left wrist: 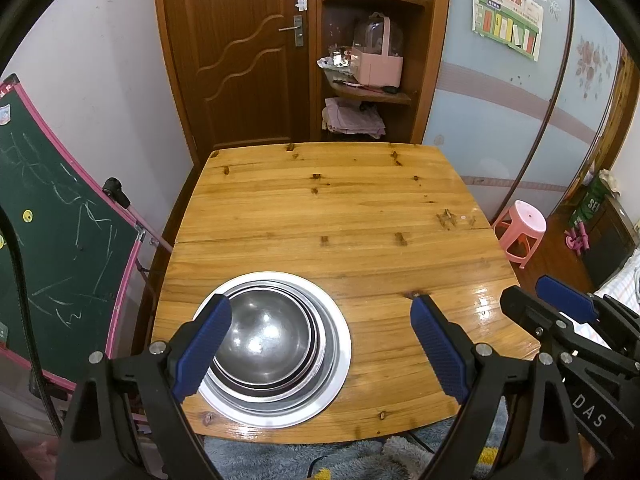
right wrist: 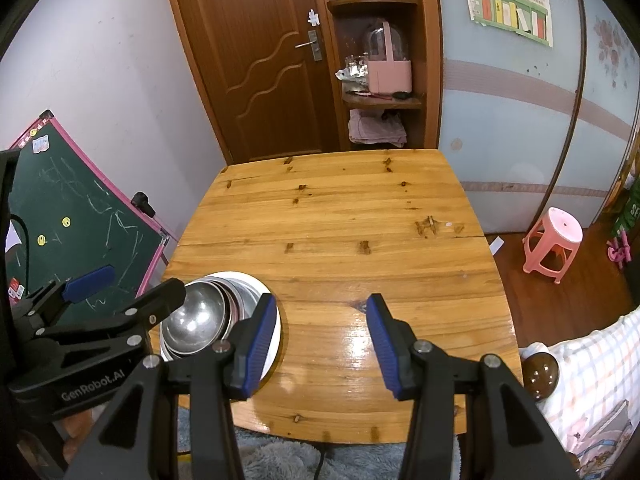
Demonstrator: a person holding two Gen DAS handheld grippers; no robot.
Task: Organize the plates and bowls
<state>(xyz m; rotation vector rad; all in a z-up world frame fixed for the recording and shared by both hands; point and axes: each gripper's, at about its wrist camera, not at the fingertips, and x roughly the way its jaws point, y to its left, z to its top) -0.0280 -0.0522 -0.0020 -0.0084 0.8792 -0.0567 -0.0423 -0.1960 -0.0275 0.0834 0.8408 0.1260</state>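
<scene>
A square table (left wrist: 360, 208) of varnished knotty pine stands in a small room, its near edge glossy under the light. Behind it is a brown wooden door (left wrist: 240, 48) with a metal lever handle, and beside that a corner shelf (left wrist: 372, 96) holding a pink caddy (left wrist: 378, 66), folded cloth and small bottles up top. A green chalkboard (left wrist: 60, 240) with a pink frame leans by the left wall, scribbled over with chalk. On the right, pale blue sliding panels carry a paper poster (left wrist: 506, 12), and a pink plastic stool (left wrist: 522, 228) sits on the floor past the table's corner. A grey shaggy rug (left wrist: 320, 456) lies under the near edge.

The only things on the table are a stack of steel bowls (left wrist: 268, 332) nested inside one another and resting on a white-rimmed plate (left wrist: 340, 360), near the front left corner.

The left gripper (left wrist: 320, 352) hangs above that stack with its blue fingers spread wide; the left pad overlaps the stack's left rim in the view, the right pad is well clear of it over bare wood. I cannot tell whether the left pad touches the rim.

The right gripper (right wrist: 322, 344) hovers to the right of the stack, fingers moderately apart and holding nothing, bare tabletop between them; its left pad crosses the plate's right rim in the view.
</scene>
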